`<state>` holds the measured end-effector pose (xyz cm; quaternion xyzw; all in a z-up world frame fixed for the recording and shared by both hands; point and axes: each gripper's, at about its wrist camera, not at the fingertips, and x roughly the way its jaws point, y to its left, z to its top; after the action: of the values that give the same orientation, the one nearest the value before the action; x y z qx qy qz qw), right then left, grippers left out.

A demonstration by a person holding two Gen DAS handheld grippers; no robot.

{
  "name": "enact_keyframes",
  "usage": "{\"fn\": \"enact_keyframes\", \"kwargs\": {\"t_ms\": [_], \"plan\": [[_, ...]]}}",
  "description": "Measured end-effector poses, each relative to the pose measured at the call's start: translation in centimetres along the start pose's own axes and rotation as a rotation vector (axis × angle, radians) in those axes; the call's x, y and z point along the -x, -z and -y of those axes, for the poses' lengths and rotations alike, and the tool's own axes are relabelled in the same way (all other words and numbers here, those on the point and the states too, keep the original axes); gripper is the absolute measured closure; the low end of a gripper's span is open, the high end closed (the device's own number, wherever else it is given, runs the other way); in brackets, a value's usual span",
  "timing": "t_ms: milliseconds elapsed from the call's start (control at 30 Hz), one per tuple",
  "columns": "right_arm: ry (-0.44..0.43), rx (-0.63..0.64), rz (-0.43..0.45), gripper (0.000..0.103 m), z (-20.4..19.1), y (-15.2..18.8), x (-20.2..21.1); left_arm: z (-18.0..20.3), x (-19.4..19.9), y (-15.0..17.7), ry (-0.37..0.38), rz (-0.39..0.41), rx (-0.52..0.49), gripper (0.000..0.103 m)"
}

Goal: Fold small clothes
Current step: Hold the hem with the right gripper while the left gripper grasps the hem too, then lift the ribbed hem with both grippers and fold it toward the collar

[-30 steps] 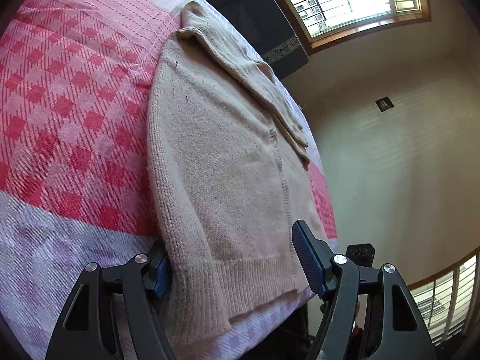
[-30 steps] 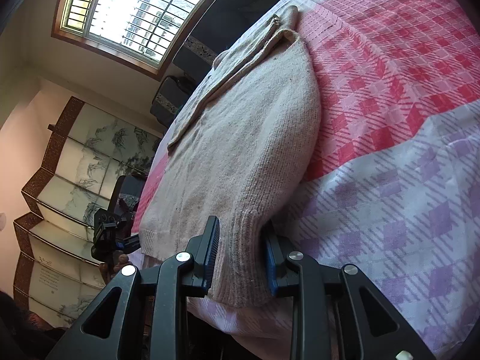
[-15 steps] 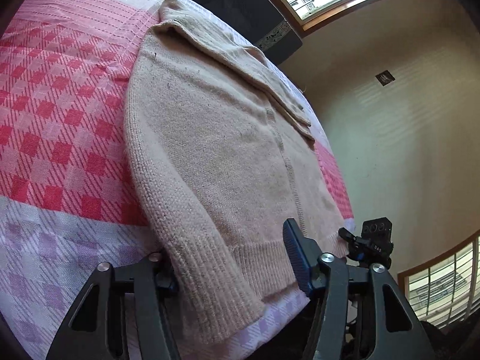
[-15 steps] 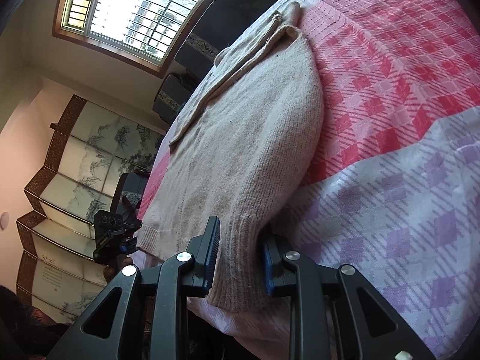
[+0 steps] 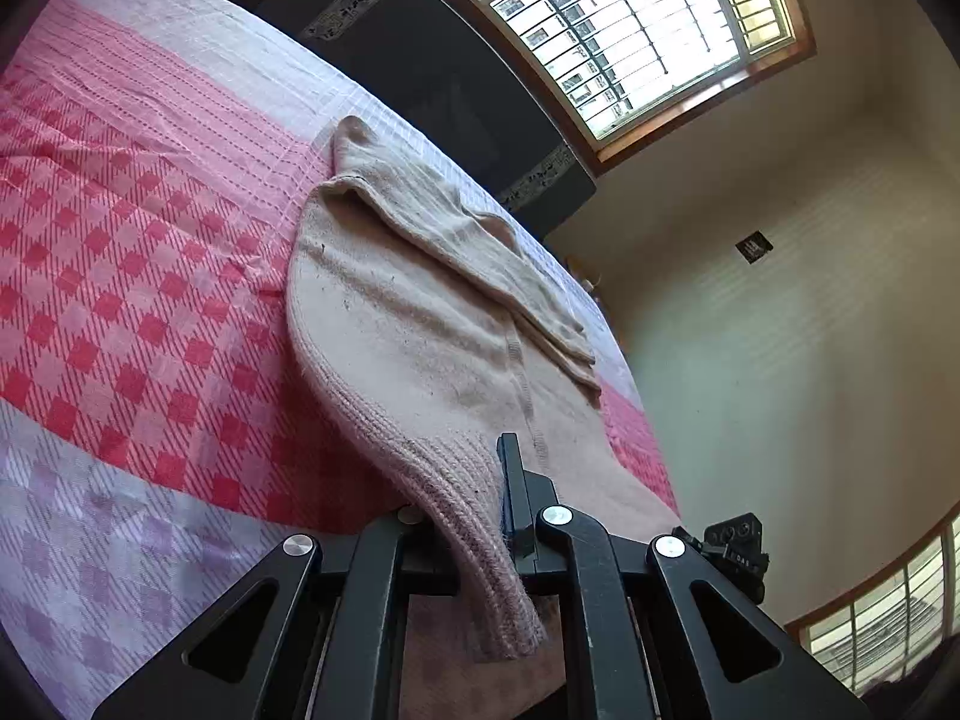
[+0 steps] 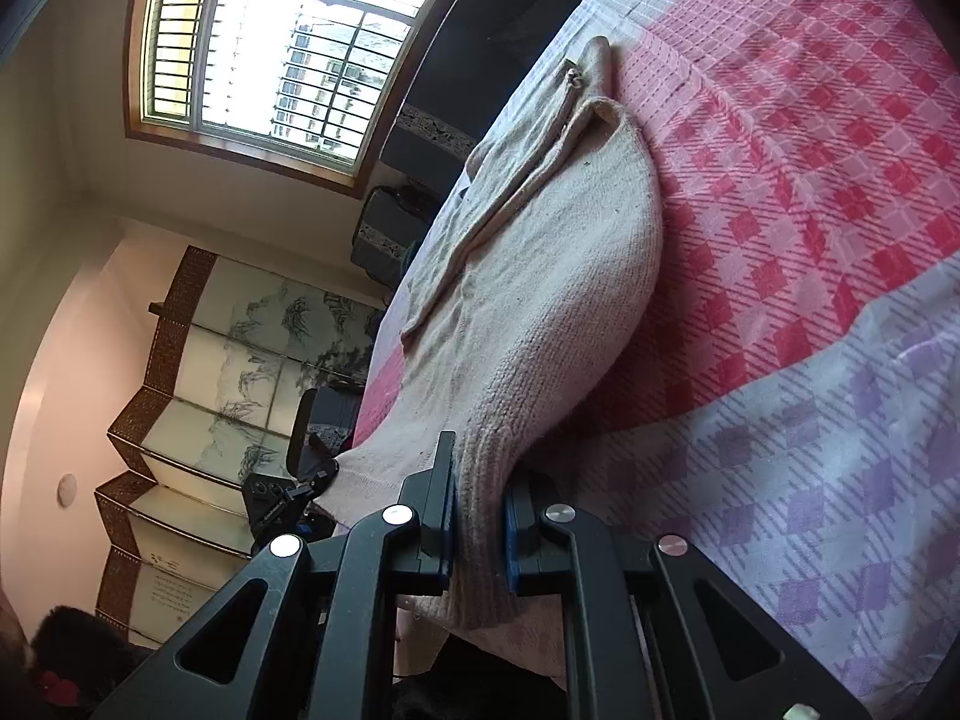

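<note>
A beige knit sweater lies on a pink, red and lilac checked bedspread, sleeves folded across its upper part. My left gripper is shut on the ribbed hem at the sweater's left corner, which is lifted off the bed. In the right wrist view the same sweater shows, and my right gripper is shut on the ribbed hem at its right corner, also raised. Each gripper shows small in the other's view, at the far hem corner.
The bedspread stretches wide beside the sweater. A dark headboard and a barred window stand beyond the bed. A painted folding screen stands by the wall on the left side.
My left gripper has closed on the hem corner; it was open around it before. Both grippers have raised the hem, so the lower sweater peels up off the bed.
</note>
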<state>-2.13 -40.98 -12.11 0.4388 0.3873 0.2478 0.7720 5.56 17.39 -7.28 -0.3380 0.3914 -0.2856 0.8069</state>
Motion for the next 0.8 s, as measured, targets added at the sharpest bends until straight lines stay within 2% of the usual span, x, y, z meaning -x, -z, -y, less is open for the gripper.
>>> {"fn": "enact_keyframes", "kwargs": {"t_ms": [300, 433, 700, 800], "plan": [[0.014, 0.104, 0.036, 0.092, -4.7, -4.4, -0.2, 3.0, -0.6, -3.5, 0.025, 0.056, -0.066, 0.095], [0.019, 0.137, 0.051, 0.092, -5.8, -6.7, -0.2, 3.4, -0.9, -5.6, 0.031, 0.102, -0.057, 0.095], [0.057, 0.157, 0.059, 0.092, -6.2, -11.4, -2.2, 3.6, -3.3, -9.5, -0.049, 0.156, -0.098, 0.095], [0.074, 0.151, 0.060, 0.092, -5.9, -13.1, -3.2, 3.0, -4.6, -10.8, -0.066, 0.163, -0.071, 0.095]]}}
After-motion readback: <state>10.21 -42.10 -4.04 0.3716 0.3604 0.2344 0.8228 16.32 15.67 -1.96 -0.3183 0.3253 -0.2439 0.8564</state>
